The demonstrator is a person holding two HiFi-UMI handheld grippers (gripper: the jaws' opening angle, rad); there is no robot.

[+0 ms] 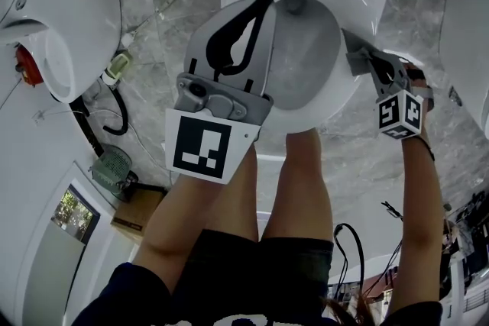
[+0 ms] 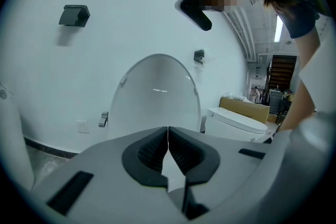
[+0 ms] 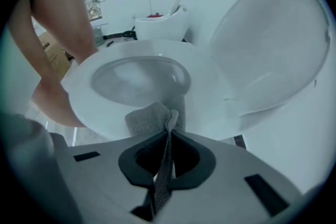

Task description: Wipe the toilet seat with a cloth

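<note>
Cloth (image 3: 150, 116) pinched between the closed jaws of the right gripper (image 3: 168, 135), lying on the toilet seat (image 3: 202, 99) rim, wiping apparently under way; left gripper (image 2: 168, 138) closed on nothing, held clear; next, a steady sweep along the rim

Cloth (image 3: 152, 119) on right side of toilet seat (image 3: 207, 102), in right claw (image 3: 169, 136); lid (image 3: 273, 44) upright behind.

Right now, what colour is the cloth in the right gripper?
The cloth is grey, clearest in the right gripper view.
</note>
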